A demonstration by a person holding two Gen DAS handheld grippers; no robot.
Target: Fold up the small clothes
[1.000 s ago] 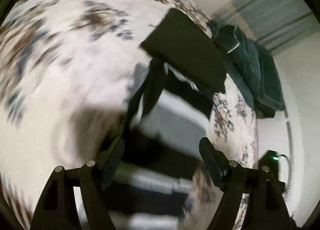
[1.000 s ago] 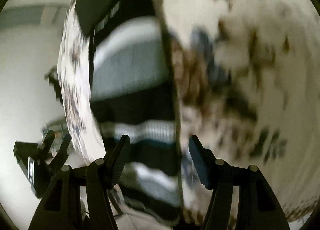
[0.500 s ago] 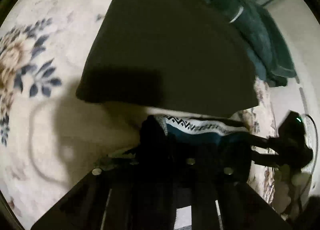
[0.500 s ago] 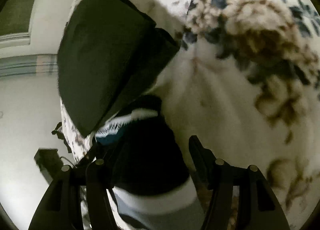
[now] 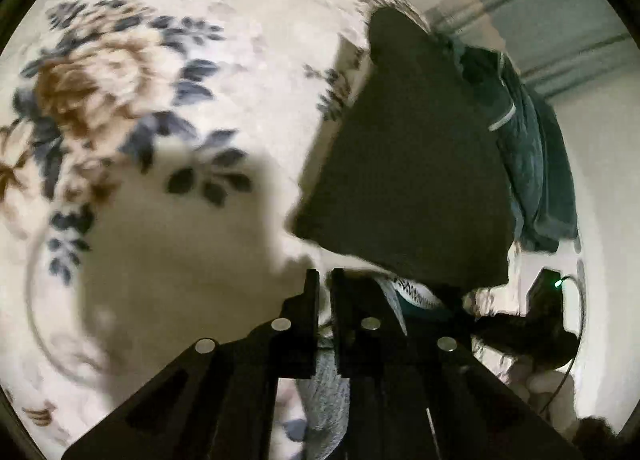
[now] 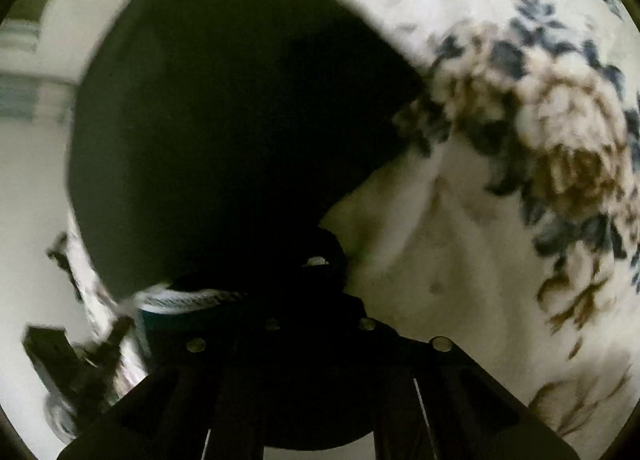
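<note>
A striped knit garment (image 5: pixel 416 294), black, white, teal and grey, hangs between my two grippers over the flowered bedspread (image 5: pixel 160 99). My left gripper (image 5: pixel 325 284) is shut on its grey edge (image 5: pixel 326 392). In the right wrist view my right gripper (image 6: pixel 316 296) is shut on the dark part of the same garment (image 6: pixel 180 300); its fingertips are lost in the dark cloth. A folded black cloth (image 5: pixel 408 163) lies on the bed just beyond both grippers and fills the upper left of the right wrist view (image 6: pixel 224 107).
A dark green folded pile (image 5: pixel 532 163) lies past the black cloth near the bed's far edge. The other gripper's body with a green light (image 5: pixel 548 300) shows at the right of the left wrist view. White wall and floor lie beyond the bed edge (image 6: pixel 32 179).
Both grippers went from open over the spread garment to shut on it. They have carried it up against the folded black cloth, and the left view has swung left.
</note>
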